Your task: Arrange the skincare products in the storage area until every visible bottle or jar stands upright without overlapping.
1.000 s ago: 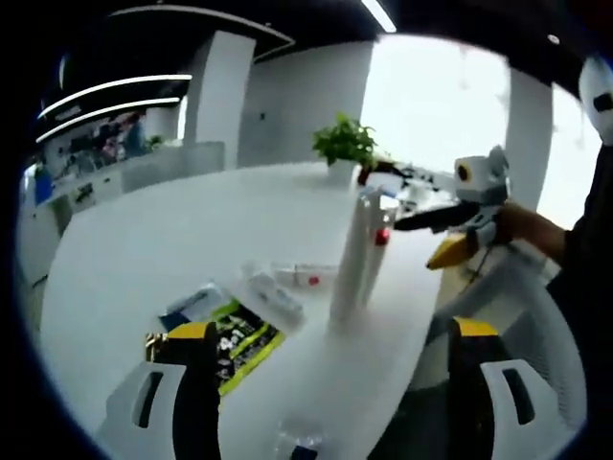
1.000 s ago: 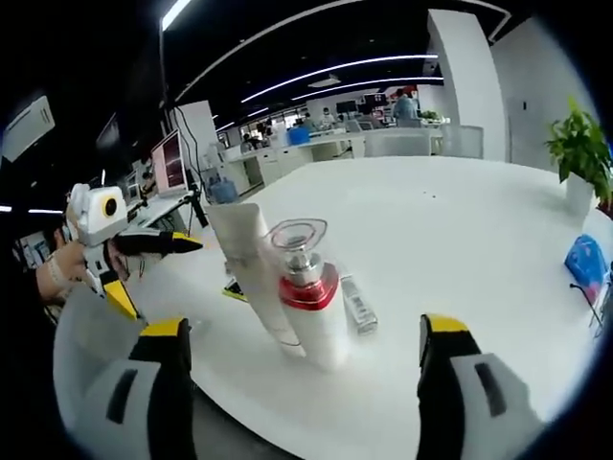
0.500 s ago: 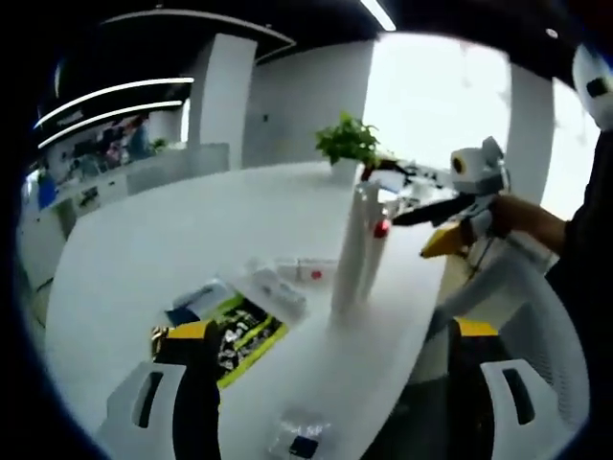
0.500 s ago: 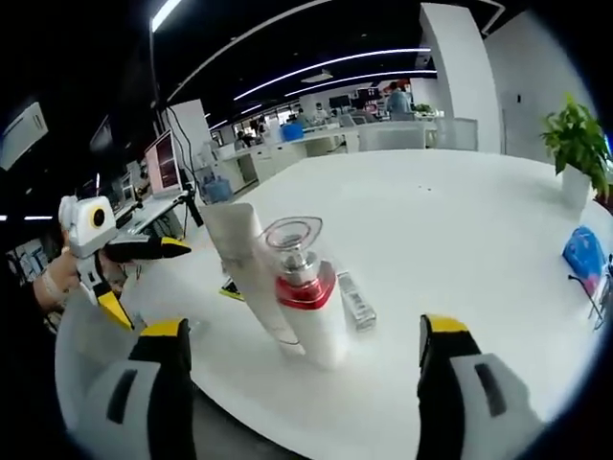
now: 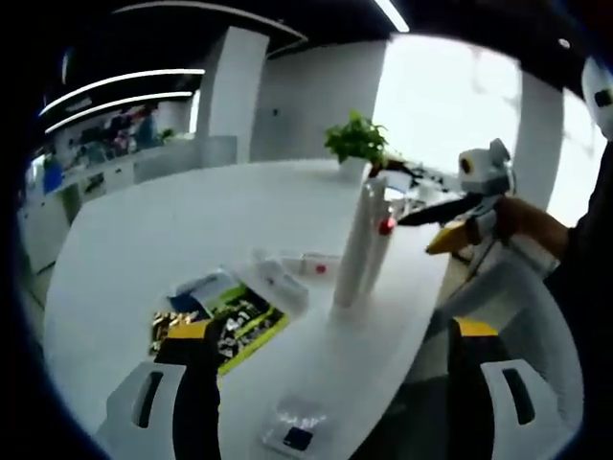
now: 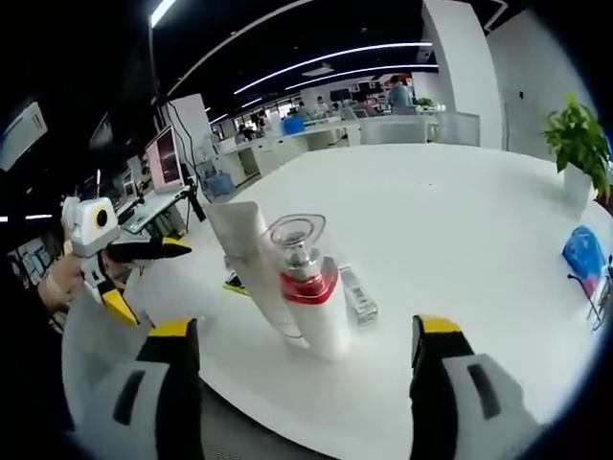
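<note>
Desk [image 6: 460, 230]: white, curved edge.
Pump bottle [image 6: 313, 297]: upright at centre of the right gripper view, red collar, clear cap.
White tube [image 6: 257, 273]: upright, touching the bottle's left side (in the left gripper view [image 5: 356, 247], right of centre).
Lying items: green-black packet [image 5: 235, 326], small boxes [image 5: 278, 283], lower left.
Left gripper [image 5: 330, 383]: jaws wide apart, holding nothing.
Right gripper [image 6: 302, 364]: jaws wide apart, holding nothing.

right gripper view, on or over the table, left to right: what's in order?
Left gripper → white tube → red-collared bottle → small flat box → blue bag
</note>
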`<state>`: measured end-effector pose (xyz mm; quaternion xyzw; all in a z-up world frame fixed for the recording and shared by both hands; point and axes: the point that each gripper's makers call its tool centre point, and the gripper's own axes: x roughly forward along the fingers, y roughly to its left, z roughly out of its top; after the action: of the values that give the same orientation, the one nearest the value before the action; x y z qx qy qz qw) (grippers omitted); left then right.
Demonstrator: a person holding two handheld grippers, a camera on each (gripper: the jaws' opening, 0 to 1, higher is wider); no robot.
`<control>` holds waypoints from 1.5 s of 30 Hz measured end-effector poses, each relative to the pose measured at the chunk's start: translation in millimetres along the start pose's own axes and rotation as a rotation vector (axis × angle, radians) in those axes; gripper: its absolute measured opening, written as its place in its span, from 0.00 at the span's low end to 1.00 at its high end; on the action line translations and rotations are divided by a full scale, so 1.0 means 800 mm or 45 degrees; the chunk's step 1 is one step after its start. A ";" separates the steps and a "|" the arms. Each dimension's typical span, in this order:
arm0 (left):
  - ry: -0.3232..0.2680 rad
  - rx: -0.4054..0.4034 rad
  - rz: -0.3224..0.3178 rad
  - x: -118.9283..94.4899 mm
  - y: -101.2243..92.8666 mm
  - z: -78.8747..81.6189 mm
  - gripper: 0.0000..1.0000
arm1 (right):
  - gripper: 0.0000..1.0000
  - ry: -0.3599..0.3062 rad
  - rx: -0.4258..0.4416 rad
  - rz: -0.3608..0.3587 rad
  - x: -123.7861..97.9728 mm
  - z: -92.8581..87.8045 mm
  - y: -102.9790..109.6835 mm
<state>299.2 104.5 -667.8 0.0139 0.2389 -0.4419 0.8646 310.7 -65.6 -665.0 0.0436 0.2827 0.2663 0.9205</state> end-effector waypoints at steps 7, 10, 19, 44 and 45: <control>-0.007 -0.028 0.006 -0.003 0.002 0.000 0.97 | 0.88 0.030 -0.030 -0.005 0.001 0.001 -0.001; -0.018 -0.037 0.014 -0.005 0.004 0.002 0.97 | 0.87 0.035 -0.043 -0.001 0.000 0.003 -0.003; -0.019 -0.071 0.013 -0.006 0.006 -0.002 0.97 | 0.89 0.075 -0.078 0.005 0.001 0.005 -0.010; 0.033 -0.055 0.030 0.006 0.022 0.002 0.91 | 1.00 0.076 -0.085 -0.032 0.007 0.010 -0.022; 0.033 -0.059 0.034 0.008 0.023 0.002 0.91 | 1.00 0.075 -0.084 -0.034 0.007 0.010 -0.023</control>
<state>317.1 110.6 -672.7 0.0030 0.2600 -0.4243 0.8674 327.2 -77.9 -665.5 0.0014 0.3012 0.2643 0.9162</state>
